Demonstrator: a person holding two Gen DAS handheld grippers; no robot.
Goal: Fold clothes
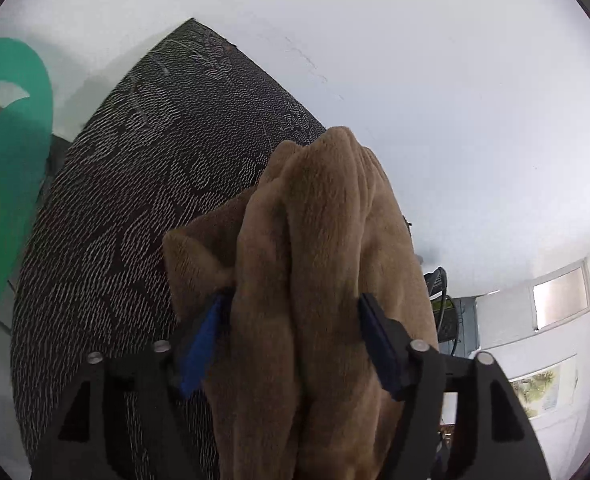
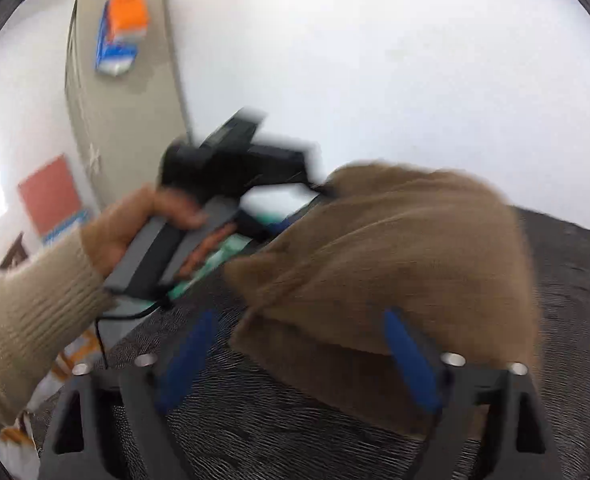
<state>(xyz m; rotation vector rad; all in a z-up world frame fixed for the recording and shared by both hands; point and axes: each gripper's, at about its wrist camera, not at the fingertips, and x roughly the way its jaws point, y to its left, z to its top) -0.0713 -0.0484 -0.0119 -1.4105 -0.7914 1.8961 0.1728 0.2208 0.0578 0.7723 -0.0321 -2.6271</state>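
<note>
A brown fleece garment [image 1: 327, 220] lies bunched in thick folds on a dark patterned table cover [image 1: 135, 200]. My left gripper [image 1: 291, 300] is open, the bunched fleece filling the space between its blue pads [image 1: 199, 348]; the left pad stands slightly off the cloth. In the blurred right wrist view the same garment [image 2: 395, 240] lies heaped on the cover [image 2: 567, 280]. My right gripper [image 2: 298, 315] is open; the cloth's near edge reaches its right pad [image 2: 411, 364], while the left pad is clear of it. A hand [image 2: 135, 224] in a beige knit sleeve holds the other gripper at the garment's far end.
A green object [image 1: 11, 160] stands off the cover's left side. A white wall fills the background. A beige panel [image 2: 123, 80] carries an orange and blue box [image 2: 123, 24], with a red sheet [image 2: 51, 196] below. A window [image 1: 559, 300] is at the right.
</note>
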